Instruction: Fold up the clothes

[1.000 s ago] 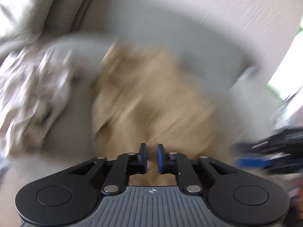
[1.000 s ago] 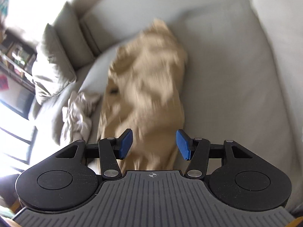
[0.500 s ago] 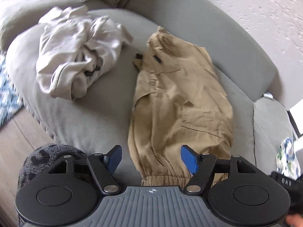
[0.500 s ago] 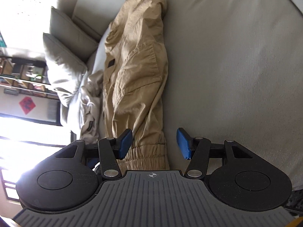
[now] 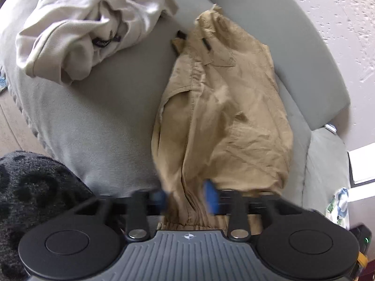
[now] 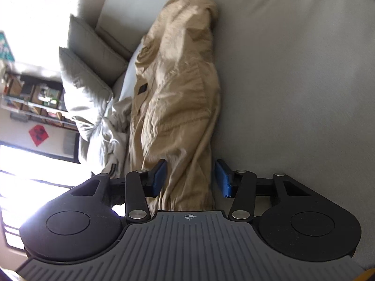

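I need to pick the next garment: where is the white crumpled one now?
In the left wrist view the white garment lies bunched at upper left on the grey sofa, left of the tan trousers.

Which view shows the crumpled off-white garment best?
The left wrist view: the off-white garment lies whole and unobstructed on the sofa. In the right wrist view only a bunched sliver shows, mostly hidden behind the tan trousers.
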The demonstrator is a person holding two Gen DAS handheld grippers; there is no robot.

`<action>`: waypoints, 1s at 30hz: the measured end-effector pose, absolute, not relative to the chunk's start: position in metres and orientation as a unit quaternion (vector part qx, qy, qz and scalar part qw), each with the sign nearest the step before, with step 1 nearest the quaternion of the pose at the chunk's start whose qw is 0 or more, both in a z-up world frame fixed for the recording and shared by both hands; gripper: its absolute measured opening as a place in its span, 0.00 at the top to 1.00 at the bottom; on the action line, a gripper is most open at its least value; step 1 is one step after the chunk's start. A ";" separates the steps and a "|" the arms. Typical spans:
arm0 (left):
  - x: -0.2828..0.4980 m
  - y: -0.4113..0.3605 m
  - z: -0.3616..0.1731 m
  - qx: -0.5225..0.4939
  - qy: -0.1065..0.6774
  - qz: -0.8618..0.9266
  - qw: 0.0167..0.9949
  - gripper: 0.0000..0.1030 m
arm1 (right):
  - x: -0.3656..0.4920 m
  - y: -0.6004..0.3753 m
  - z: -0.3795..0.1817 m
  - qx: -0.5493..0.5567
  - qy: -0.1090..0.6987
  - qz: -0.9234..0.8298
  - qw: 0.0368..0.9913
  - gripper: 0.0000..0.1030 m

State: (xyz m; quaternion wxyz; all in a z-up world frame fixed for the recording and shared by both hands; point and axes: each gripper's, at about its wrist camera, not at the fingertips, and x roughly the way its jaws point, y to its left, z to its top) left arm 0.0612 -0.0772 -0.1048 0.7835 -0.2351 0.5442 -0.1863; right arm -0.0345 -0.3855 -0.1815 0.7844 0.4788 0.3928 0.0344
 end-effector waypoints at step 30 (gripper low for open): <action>-0.035 -0.121 -0.143 -0.258 0.605 -0.283 0.698 0.43 | -0.159 -0.467 -0.166 0.531 0.378 -0.032 0.758 0.53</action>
